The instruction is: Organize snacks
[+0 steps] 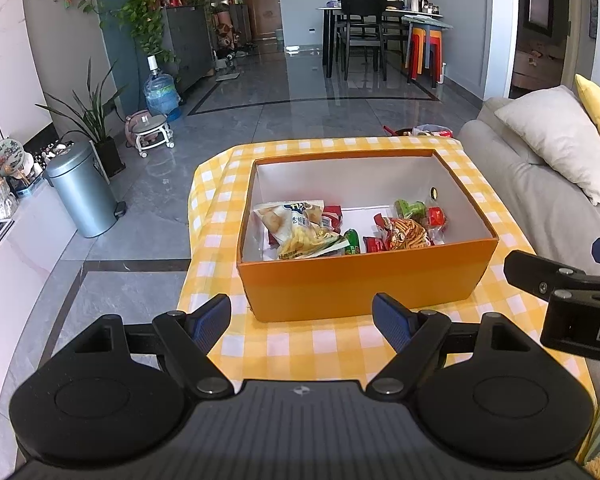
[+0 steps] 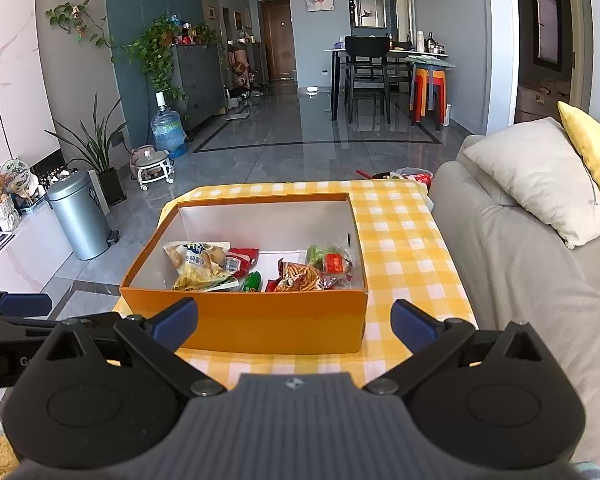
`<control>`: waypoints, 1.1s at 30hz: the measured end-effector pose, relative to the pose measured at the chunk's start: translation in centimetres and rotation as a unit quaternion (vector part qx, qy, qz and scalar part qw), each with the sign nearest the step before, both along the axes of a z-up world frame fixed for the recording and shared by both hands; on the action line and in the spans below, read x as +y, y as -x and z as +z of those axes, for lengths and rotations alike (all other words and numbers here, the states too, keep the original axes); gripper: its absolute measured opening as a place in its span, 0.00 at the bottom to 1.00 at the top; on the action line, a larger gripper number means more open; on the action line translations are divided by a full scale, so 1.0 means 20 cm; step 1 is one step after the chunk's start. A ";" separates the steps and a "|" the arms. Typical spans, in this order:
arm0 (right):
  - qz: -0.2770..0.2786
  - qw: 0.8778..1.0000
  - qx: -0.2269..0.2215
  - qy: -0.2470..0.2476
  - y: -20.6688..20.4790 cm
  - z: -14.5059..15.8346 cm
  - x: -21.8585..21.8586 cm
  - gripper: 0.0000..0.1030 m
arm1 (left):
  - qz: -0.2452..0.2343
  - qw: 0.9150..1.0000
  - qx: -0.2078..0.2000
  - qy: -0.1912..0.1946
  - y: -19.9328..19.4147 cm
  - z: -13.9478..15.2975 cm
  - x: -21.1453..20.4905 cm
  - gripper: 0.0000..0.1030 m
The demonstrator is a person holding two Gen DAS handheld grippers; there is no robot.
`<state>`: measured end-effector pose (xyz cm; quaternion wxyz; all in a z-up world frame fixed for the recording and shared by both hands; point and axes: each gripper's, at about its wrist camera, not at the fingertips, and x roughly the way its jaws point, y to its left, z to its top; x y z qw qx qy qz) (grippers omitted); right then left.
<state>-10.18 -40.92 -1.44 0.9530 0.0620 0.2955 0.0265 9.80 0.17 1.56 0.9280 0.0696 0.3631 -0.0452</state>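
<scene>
Hovering wide open and empty, left gripper (image 1: 301,318) and right gripper (image 2: 294,322), orange box (image 1: 356,284) sitting at 12 o'clock, snack packets (image 1: 304,232) lying inside, checkered tablecloth (image 1: 320,344) underneath

Orange box (image 2: 260,326) open on a yellow-checked desk (image 2: 404,240), holding snack packets: pale chip bag (image 2: 198,266) at left, orange-stick packet (image 2: 300,278) at right, green packet (image 2: 252,282) between. Right tool (image 2: 294,322) just before the box's near wall, blue pads spread wide, empty. Grey sofa (image 2: 512,264) right of the box.
</scene>
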 end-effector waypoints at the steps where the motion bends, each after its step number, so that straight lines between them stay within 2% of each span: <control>1: -0.001 1.000 -0.001 -0.001 0.00 0.00 0.00 0.96 | 0.000 1.000 0.000 0.000 0.00 0.00 0.00 0.92; 33: 0.008 1.000 -0.012 -0.002 0.03 0.03 0.00 0.96 | -0.008 1.000 -0.006 -0.001 0.04 0.04 -0.02 0.92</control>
